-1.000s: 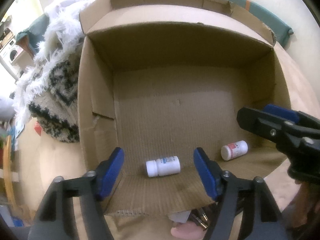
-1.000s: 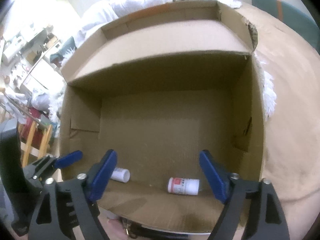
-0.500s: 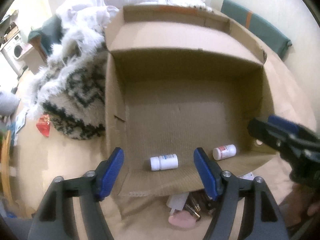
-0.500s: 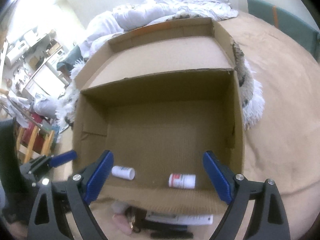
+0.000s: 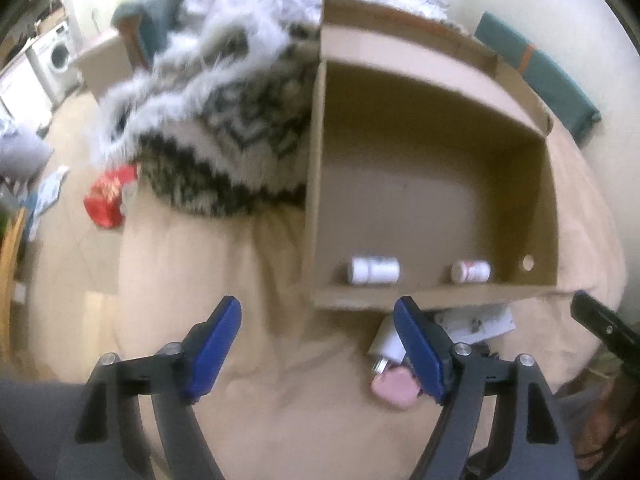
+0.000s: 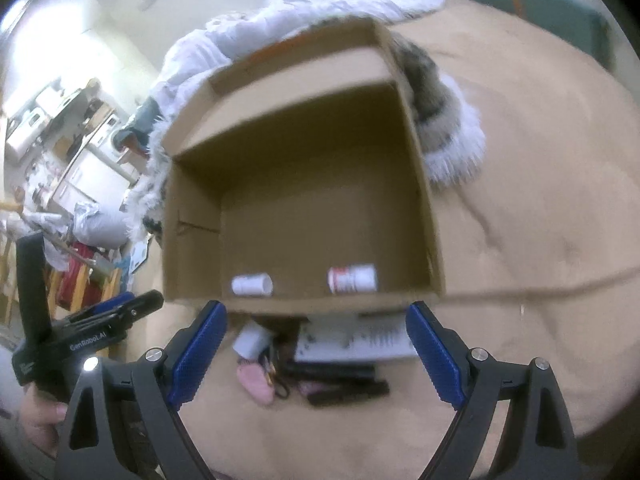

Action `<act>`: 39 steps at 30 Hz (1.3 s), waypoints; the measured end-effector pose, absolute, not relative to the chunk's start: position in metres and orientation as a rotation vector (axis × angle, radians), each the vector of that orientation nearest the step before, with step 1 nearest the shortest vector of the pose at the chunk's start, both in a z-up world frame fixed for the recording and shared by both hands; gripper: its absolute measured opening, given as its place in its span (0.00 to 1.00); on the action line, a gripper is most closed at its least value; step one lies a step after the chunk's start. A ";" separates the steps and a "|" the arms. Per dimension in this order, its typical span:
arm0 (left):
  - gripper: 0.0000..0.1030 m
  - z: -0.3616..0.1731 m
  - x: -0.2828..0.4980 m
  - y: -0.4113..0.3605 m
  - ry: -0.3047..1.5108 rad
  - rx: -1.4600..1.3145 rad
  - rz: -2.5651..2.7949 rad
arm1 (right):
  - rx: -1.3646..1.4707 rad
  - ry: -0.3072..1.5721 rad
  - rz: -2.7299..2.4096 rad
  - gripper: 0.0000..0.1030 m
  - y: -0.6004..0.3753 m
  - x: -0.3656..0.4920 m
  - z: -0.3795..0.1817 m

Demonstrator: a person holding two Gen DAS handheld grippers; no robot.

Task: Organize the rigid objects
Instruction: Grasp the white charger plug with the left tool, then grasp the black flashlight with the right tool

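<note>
An open cardboard box (image 5: 424, 160) (image 6: 304, 184) lies on a beige bed cover. Two white pill bottles lie on their sides against its near wall: one plain white (image 5: 373, 269) (image 6: 252, 283), one with a red label (image 5: 470, 271) (image 6: 352, 278). My left gripper (image 5: 320, 342) is open and empty, short of the box's near left corner. My right gripper (image 6: 316, 348) is open and empty, just in front of the box. Small items lie before the box: a white plug (image 6: 250, 340), a pink object (image 5: 394, 390) (image 6: 256, 383), a paper sheet (image 6: 352, 342) and dark sticks (image 6: 344, 386).
A fluffy black-and-white blanket (image 5: 224, 120) is piled left of and behind the box. A red packet (image 5: 108, 196) lies on the floor at the left. A teal headboard (image 5: 536, 84) stands at the back right. The left gripper shows at the left of the right wrist view (image 6: 92, 324).
Both grippers have pulled back out of the box and away from it. The left one has also swung leftwards. Both bottles stay where they lay.
</note>
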State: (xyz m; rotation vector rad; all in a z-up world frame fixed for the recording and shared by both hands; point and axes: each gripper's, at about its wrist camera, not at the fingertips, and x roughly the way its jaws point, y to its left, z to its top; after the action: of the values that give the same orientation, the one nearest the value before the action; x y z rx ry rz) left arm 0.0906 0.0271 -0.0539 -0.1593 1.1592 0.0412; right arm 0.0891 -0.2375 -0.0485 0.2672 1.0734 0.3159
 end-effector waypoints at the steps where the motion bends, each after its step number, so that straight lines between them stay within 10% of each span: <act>1: 0.75 -0.059 0.090 0.027 1.167 -0.163 0.042 | 0.275 1.088 0.303 0.94 -0.240 0.087 -0.054; 15: 0.72 -0.123 0.102 -0.046 1.295 -0.036 -0.165 | 0.358 1.353 0.265 0.94 -0.243 0.096 -0.117; 25: 0.25 -0.154 0.116 -0.036 1.437 -0.188 -0.178 | 0.381 1.495 0.328 0.94 -0.224 0.105 -0.149; 39: 0.24 -0.112 0.094 -0.020 1.323 -0.173 -0.063 | 0.241 1.543 0.350 0.94 -0.190 0.114 -0.165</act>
State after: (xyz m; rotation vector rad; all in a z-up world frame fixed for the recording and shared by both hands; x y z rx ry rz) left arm 0.0945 -0.0200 -0.1123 -0.1728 1.3233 -0.0635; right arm 0.1137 -0.1901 -0.1649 0.2406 1.5435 0.3502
